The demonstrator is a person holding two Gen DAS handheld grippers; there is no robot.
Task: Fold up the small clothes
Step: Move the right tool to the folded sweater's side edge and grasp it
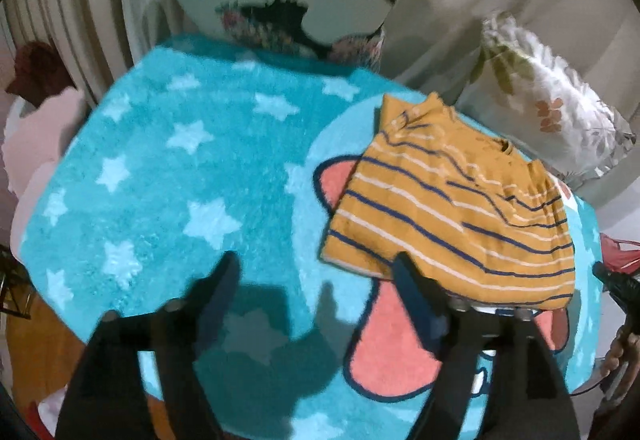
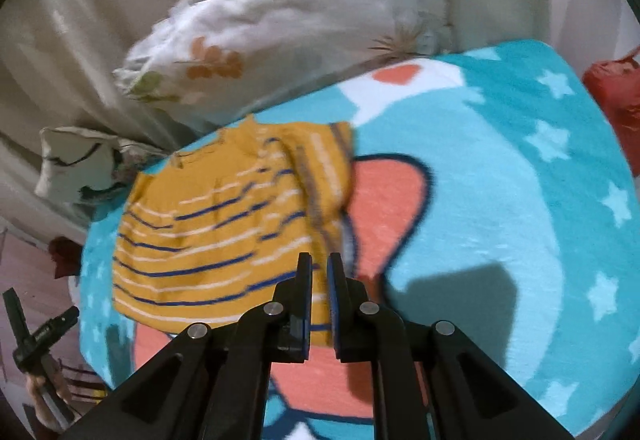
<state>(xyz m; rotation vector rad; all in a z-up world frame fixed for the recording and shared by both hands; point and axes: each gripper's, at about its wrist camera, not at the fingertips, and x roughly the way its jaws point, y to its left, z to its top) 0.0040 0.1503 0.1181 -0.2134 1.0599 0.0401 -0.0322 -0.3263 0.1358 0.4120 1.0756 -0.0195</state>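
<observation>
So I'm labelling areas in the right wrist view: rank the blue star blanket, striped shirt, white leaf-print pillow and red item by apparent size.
1. Blue star blanket
2. White leaf-print pillow and striped shirt: similar, and the shirt lies nearer, so unranked
3. Red item, cut by the frame edge

Both tools are matte black linkages with silver round rivets at the pivots. The left tool point(image 1: 316, 280) has dark blue pads on long fingers; the right tool point(image 2: 319, 276) carries blue-edged pads, rivets at 5 and 7 o'clock.
</observation>
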